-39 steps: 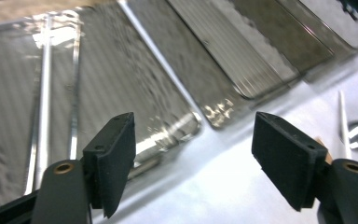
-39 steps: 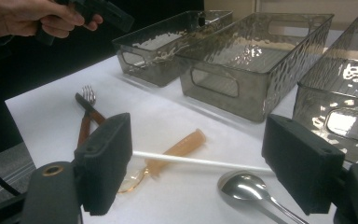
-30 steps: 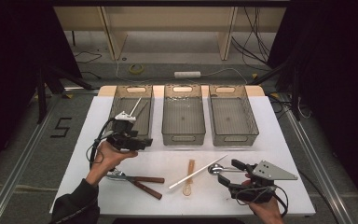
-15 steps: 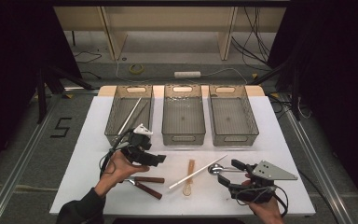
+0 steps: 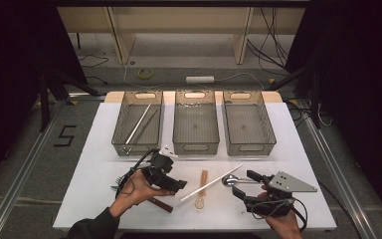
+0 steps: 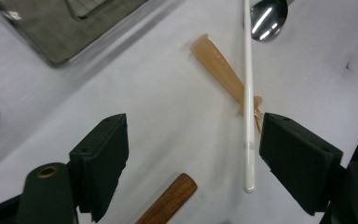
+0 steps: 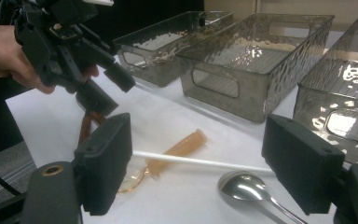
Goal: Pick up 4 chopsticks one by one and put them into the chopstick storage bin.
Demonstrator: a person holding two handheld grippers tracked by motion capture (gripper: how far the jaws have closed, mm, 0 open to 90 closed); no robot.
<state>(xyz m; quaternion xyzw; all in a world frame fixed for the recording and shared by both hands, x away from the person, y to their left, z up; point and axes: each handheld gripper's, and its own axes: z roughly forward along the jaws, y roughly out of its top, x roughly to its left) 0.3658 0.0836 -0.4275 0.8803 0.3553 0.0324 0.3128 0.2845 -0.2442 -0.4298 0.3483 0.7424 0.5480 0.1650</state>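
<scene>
White chopstick [image 6: 248, 93] is seen lying on the white table [image 5: 104, 129], crossing the amber plastic spoon [image 6: 221, 70]; its long axis runs 12 to 6 in the left gripper view, near end just inside the right-hand jaw. Left gripper [image 6: 193, 158] is held wide, empty, and judged nearer. Right gripper [image 7: 198, 163] is also held wide, at the steel spoon [image 7: 247, 189].

A glossy white plastic stick [image 6: 248, 93] crosses a translucent amber plastic spoon [image 6: 223, 70] beside a polished metal spoon [image 7: 242, 186] on the matt white bench [image 5: 104, 149].
</scene>
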